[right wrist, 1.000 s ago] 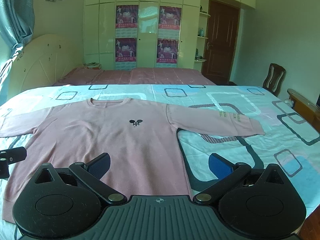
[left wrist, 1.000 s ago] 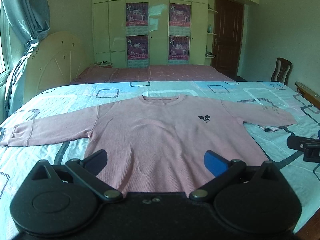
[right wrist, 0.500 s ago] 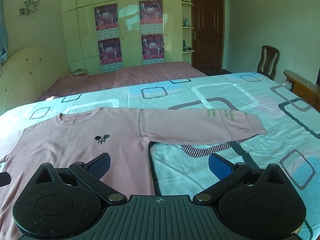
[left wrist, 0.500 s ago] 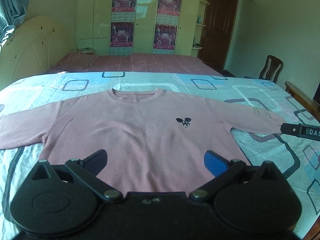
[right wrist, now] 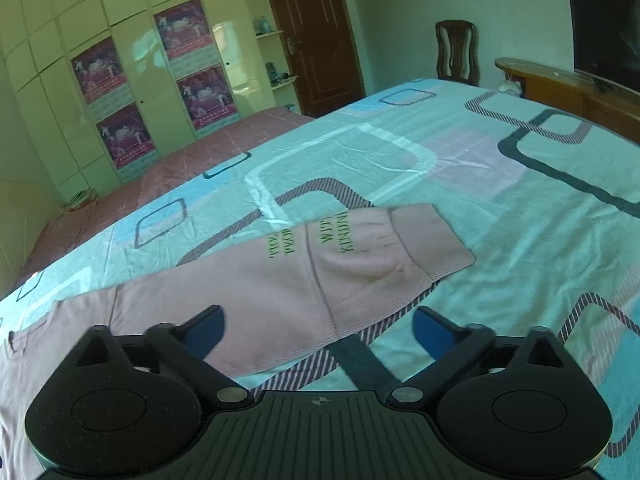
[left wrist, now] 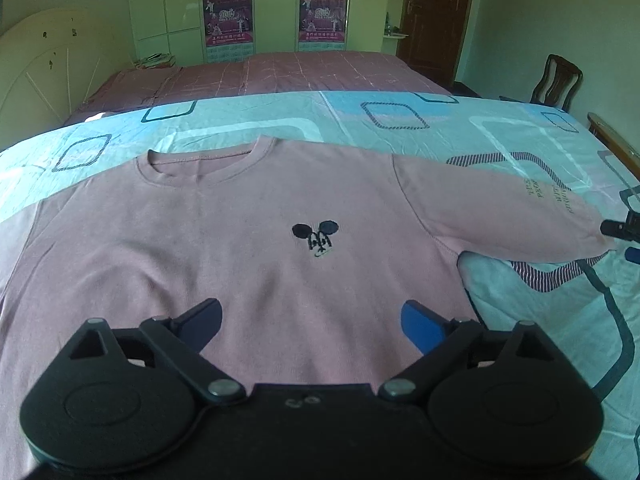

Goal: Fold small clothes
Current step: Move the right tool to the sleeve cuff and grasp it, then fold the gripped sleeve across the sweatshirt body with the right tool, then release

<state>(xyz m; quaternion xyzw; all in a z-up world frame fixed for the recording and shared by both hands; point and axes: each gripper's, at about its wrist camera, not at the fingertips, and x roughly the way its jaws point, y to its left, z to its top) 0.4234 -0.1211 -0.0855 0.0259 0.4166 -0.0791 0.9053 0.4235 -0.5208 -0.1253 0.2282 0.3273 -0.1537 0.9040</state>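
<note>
- As the pink sweater (left wrist: 240,248) lies flat on the bed (right wrist: 500,208), no fold is made.
- Sleeve (right wrist: 320,264) lies outstretched.
- Left gripper (left wrist: 312,320) and right gripper (right wrist: 320,326) fingers spread wide, empty.

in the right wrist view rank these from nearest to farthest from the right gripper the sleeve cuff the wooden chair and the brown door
From the right gripper:
1. Sleeve cuff, just ahead on the bedsheet, slightly right.
2. Wooden chair, past the bed's far edge, right.
3. Brown door, on the back wall, center.
</note>
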